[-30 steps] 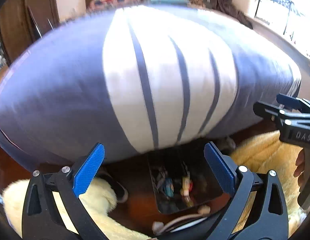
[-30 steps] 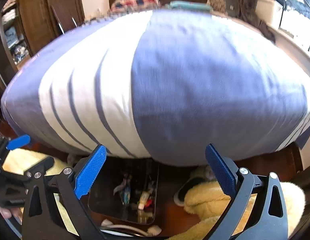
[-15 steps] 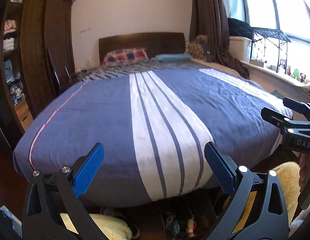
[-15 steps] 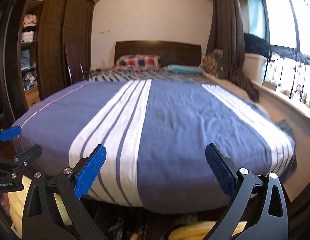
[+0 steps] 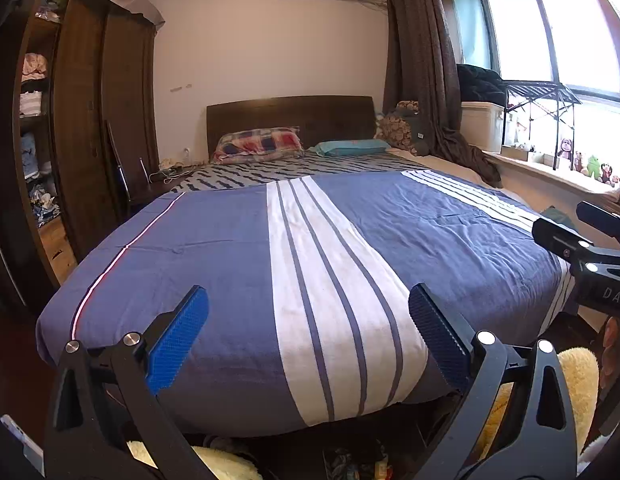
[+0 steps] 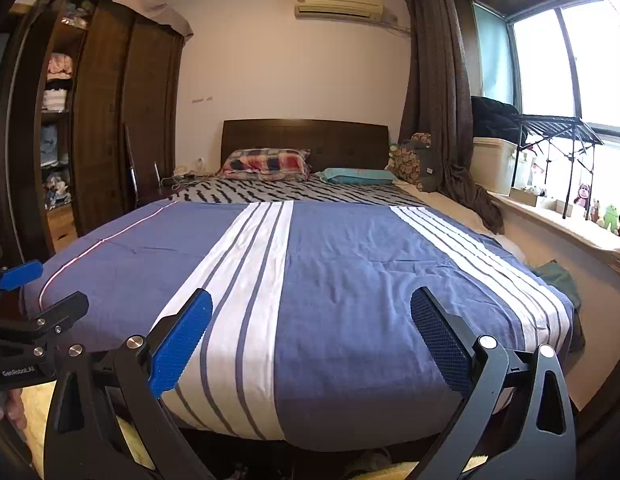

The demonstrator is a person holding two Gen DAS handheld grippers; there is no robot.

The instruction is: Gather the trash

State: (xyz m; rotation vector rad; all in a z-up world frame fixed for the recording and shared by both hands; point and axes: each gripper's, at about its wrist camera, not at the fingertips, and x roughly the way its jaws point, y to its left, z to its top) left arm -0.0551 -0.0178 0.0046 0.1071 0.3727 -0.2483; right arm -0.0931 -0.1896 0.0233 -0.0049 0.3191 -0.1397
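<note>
My left gripper (image 5: 308, 340) is open and empty, held at the foot of a bed with a blue and white striped cover (image 5: 310, 248). My right gripper (image 6: 310, 340) is also open and empty, beside it to the right; it shows at the right edge of the left wrist view (image 5: 589, 240). The left gripper shows at the left edge of the right wrist view (image 6: 30, 300). A dark bin with small colourful items (image 5: 357, 466) sits on the floor under the bed's foot, only its top edge visible. No loose trash shows on the bed.
A dark wardrobe (image 6: 110, 128) with open shelves stands on the left. Pillows (image 6: 266, 164) lie at the headboard. A window ledge with toys (image 6: 589, 208) and a drying rack runs on the right. Yellow fluffy slippers or rug (image 5: 577, 384) lie on the floor.
Both grippers have tilted up from the floor and bin below the bed's foot and now look level across the bed and room. Both stayed open.
</note>
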